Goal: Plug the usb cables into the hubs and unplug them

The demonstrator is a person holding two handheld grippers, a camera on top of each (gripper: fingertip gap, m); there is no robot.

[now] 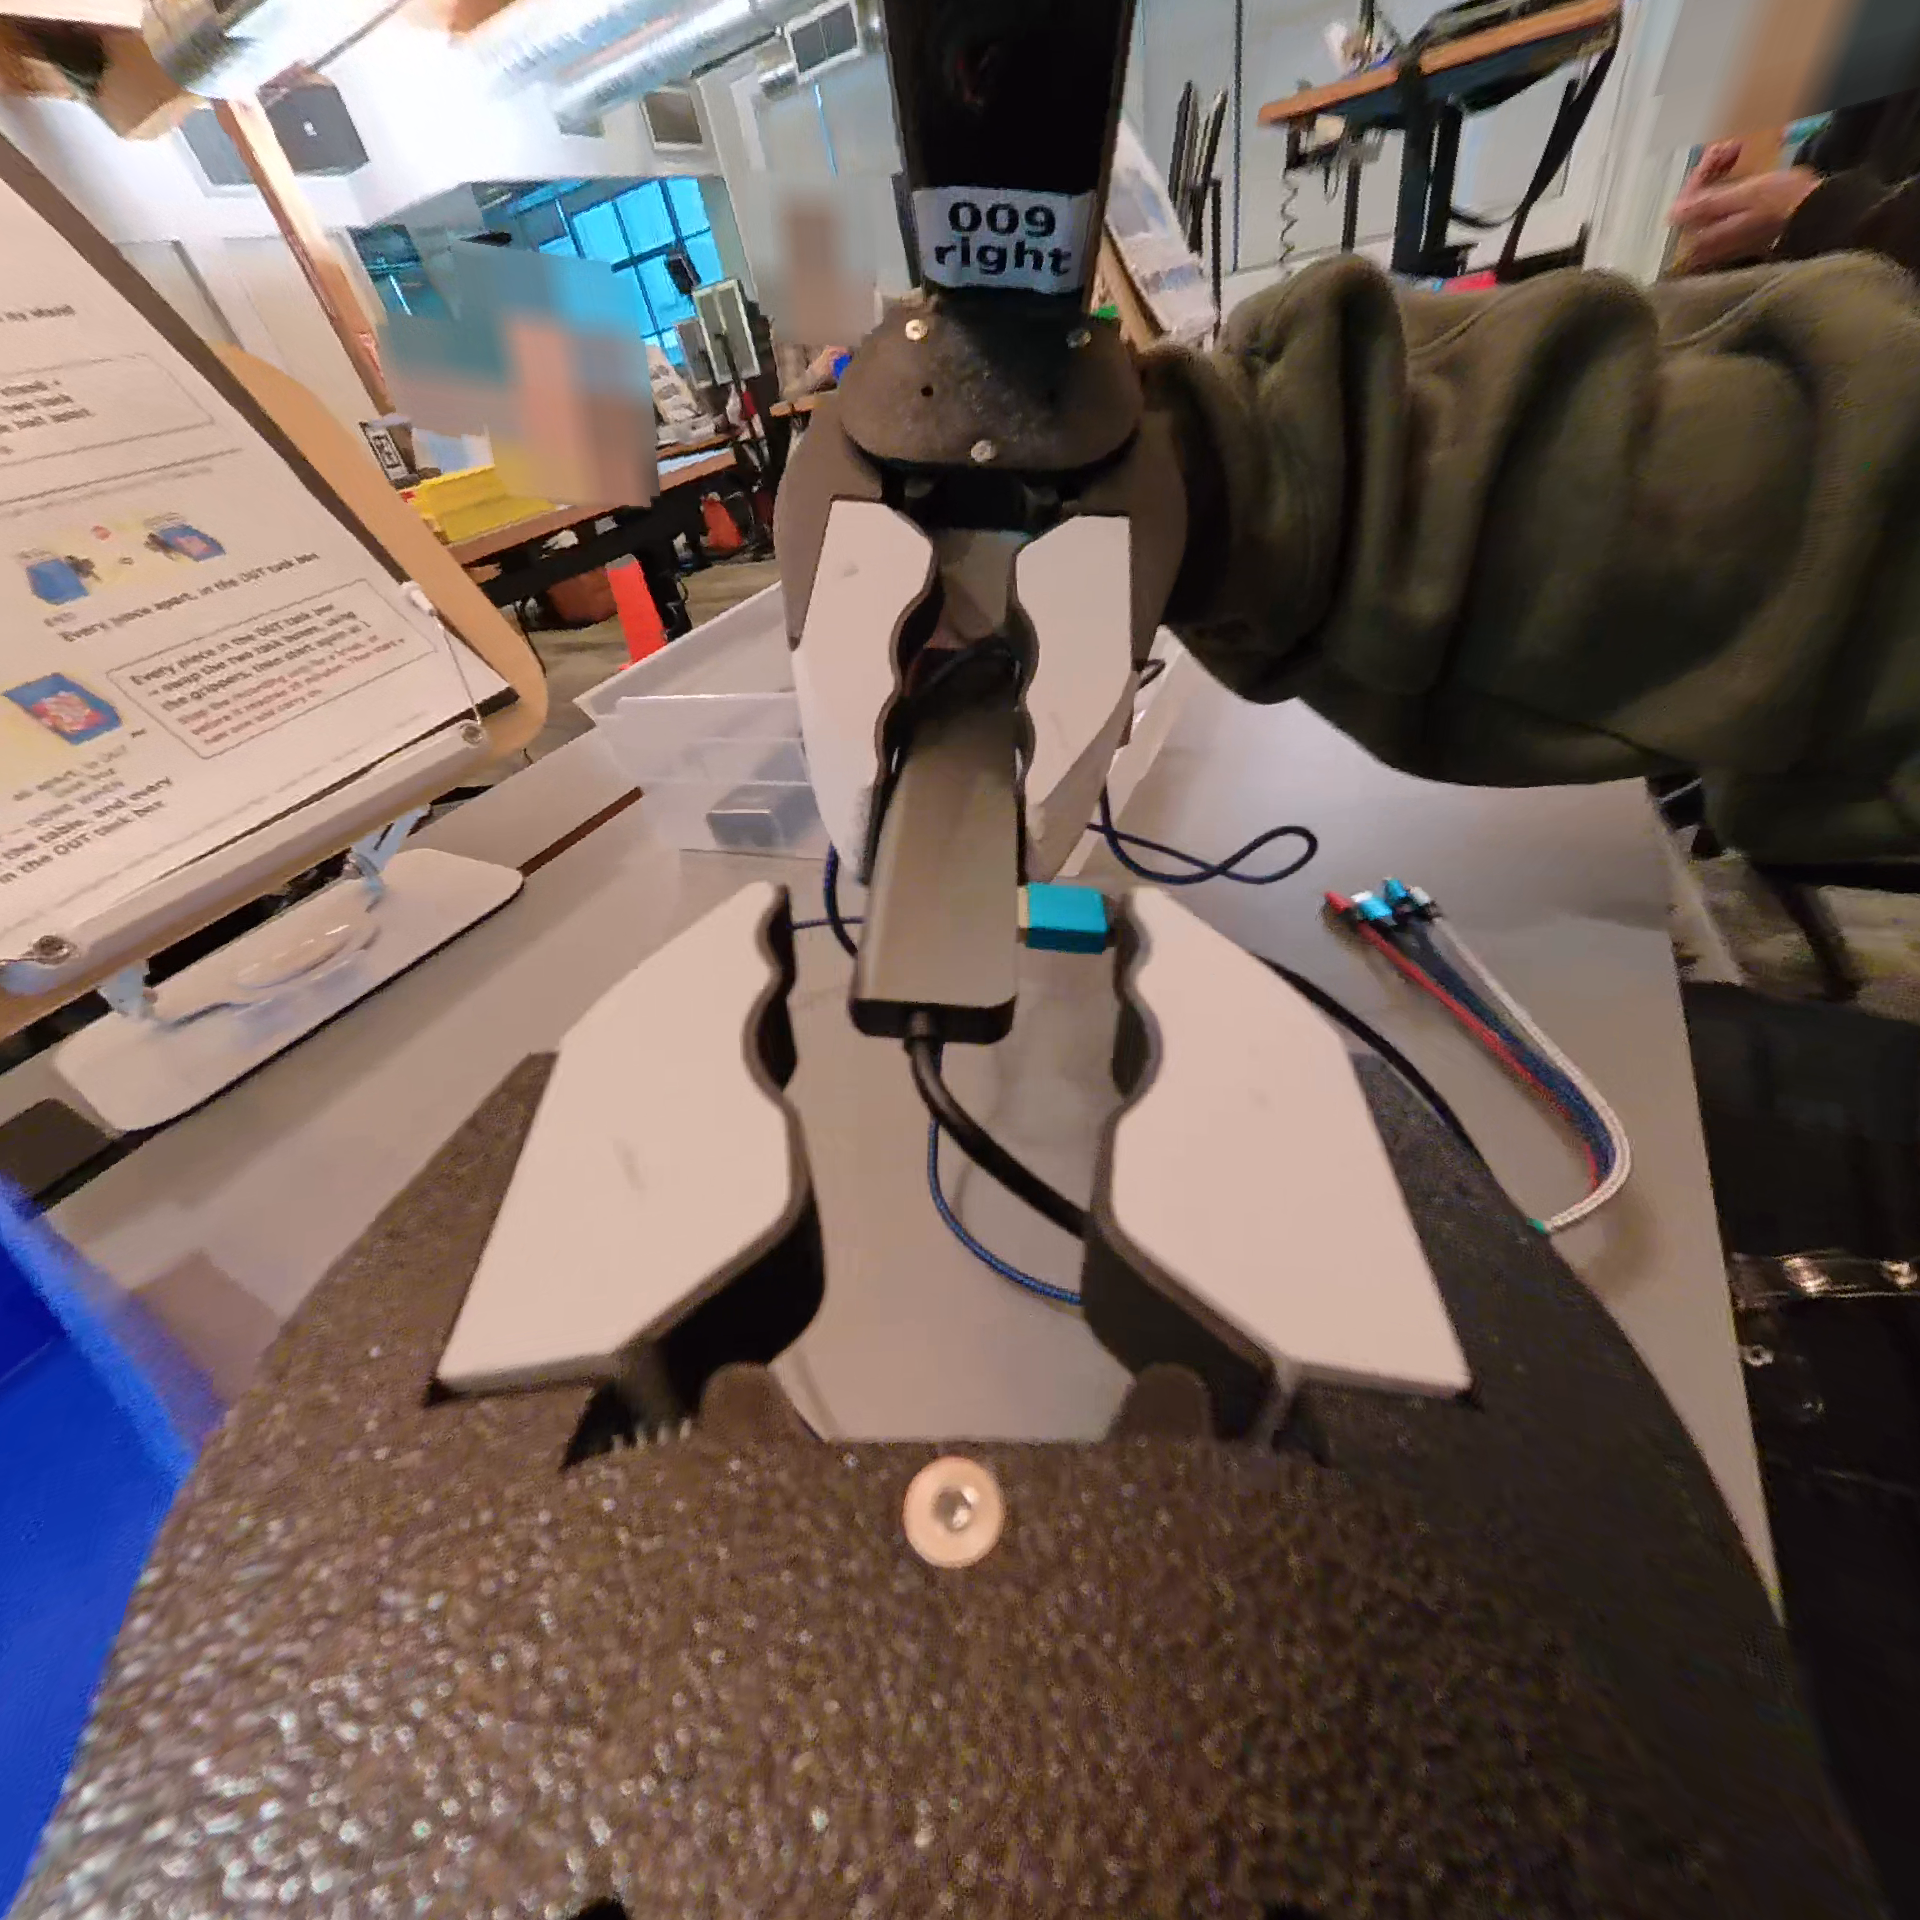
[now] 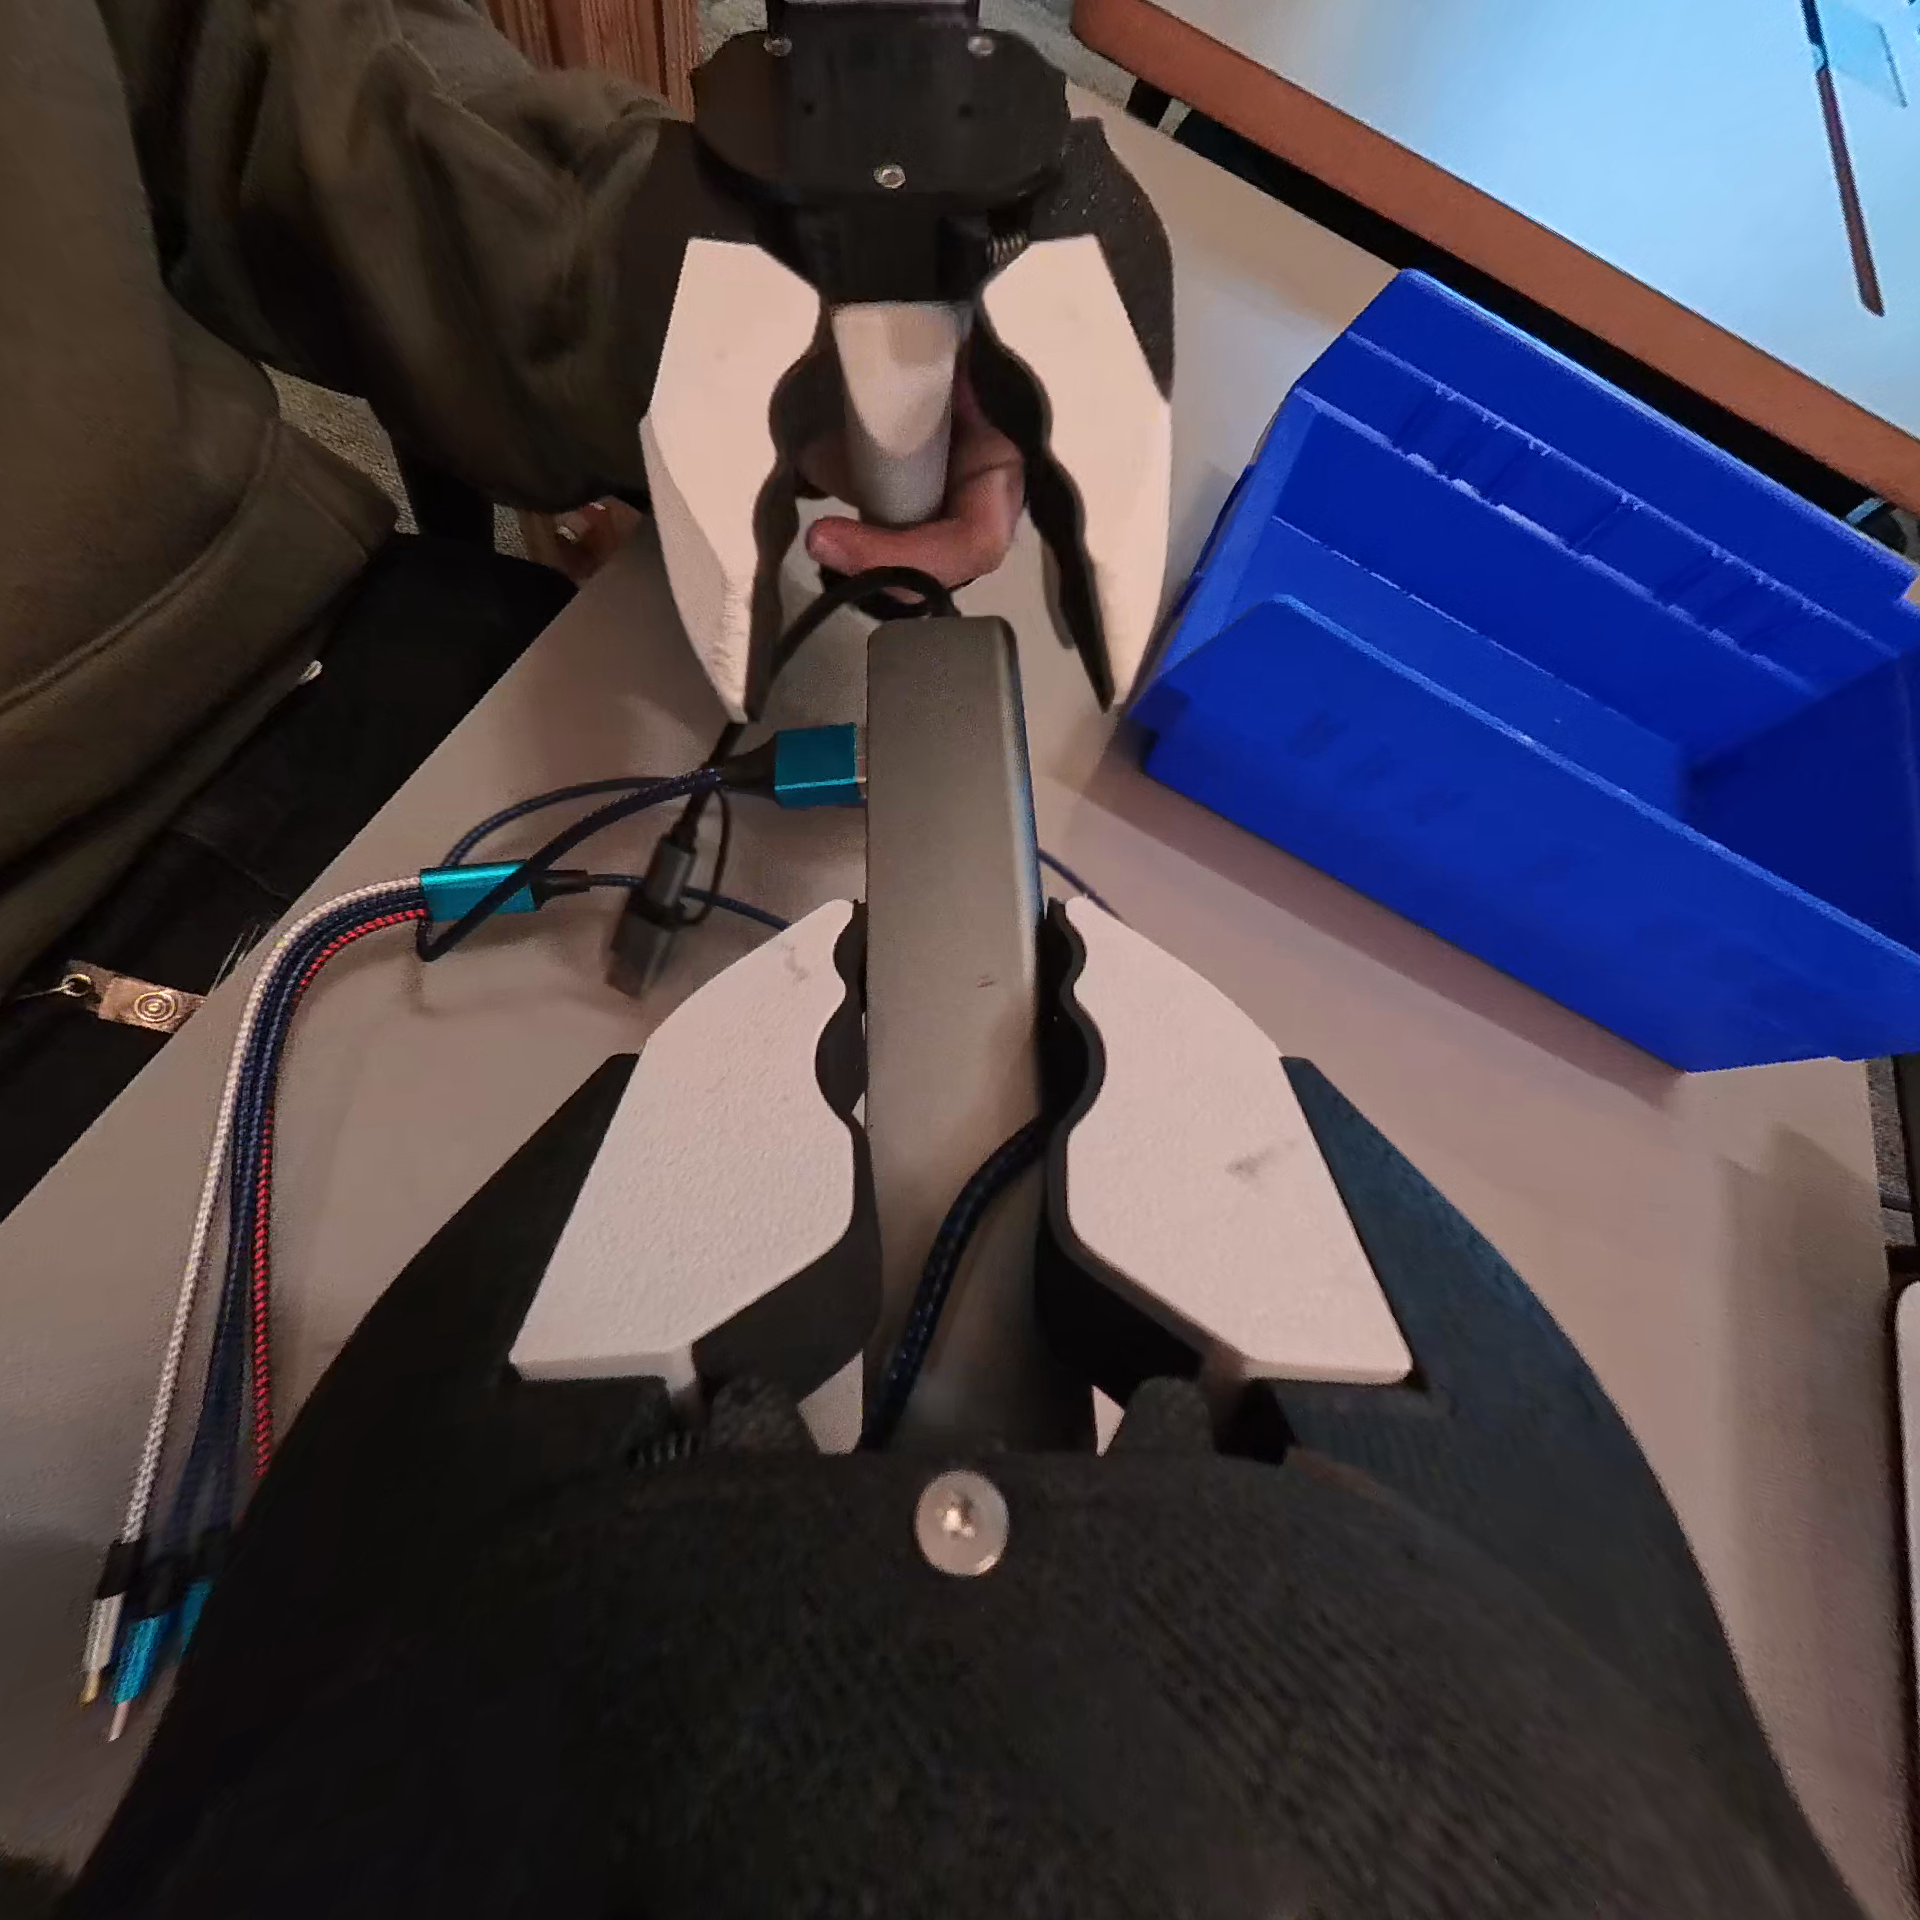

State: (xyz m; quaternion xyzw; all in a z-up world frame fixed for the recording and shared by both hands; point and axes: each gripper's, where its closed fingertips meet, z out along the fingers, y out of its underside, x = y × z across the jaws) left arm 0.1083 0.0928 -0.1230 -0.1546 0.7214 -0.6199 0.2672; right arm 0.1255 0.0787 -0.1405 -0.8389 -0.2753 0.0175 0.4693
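Clamped between the white pads of the right gripper [image 2: 951,935] is the slim dark-grey rectangular USB hub [image 2: 951,831], held by its near half and raised above the table, its far end pointing at the opposing tool. A teal metal-shelled USB plug [image 2: 819,767] is seated in a port on the hub's side; its dark-blue braided cable [image 2: 582,821] trails down to the table. The hub's own black lead [image 1: 997,1132] hangs from its far end.

Facing it, the left gripper [image 1: 954,940] is released: its jaws stand wide, one either side of the hub's far end, touching neither hub nor plug. The teal plug lies just inside one pad.

Outward on the pale grey table [image 2: 1455,1247]: a bundle of braided white, blue and red cables [image 2: 239,1143] joined at a teal splitter sleeve [image 2: 473,890], a loose dark-grey connector [image 2: 649,925], and a blue plastic bin [image 2: 1558,727] beside the hub. A clear plastic tray [image 1: 707,748] and a printed instruction sheet on a stand [image 1: 208,582] sit beyond. An olive-green sleeve [image 1: 1507,499] covers the arm holding the right tool.

Judgement: the cable is plugged in; the unplug step is in hand. The next move calls for the left jaws to shift sideways onto the teal shell, close on it, and pull straight out along the port axis while the right holds firm. A skewed pull risks binding.
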